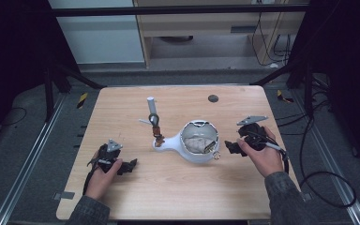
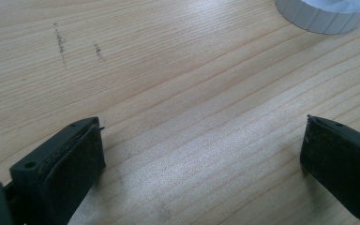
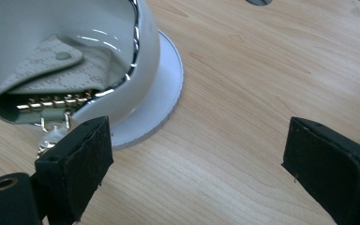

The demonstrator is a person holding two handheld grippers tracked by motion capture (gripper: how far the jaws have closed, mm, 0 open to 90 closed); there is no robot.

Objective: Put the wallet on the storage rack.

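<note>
A white round pot point(image 1: 198, 143) with a side spout stands at the table's middle. A beige fabric pouch point(image 1: 198, 143) lies inside it, and a metal ring point(image 1: 215, 155) hangs over its near right rim. In the right gripper view the pot point(image 3: 140, 56) holds the pouch point(image 3: 47, 61) with its gold chain point(image 3: 51, 101). My right gripper point(image 3: 199, 138) is open just right of the pot, with bare wood between its jaws. In the high view this gripper point(image 1: 230, 147) points left at the pot. My left gripper point(image 1: 129, 165) rests on the table at the front left. Its jaws point(image 2: 204, 136) stand open over bare wood.
A dark strap with a ring clip point(image 1: 154, 123) and a white cylinder point(image 1: 151, 102) sit behind the pot's spout. A black disc point(image 1: 213, 98) lies near the table's far edge. The pot's ribbed white base point(image 2: 323, 18) shows far off in the left gripper view.
</note>
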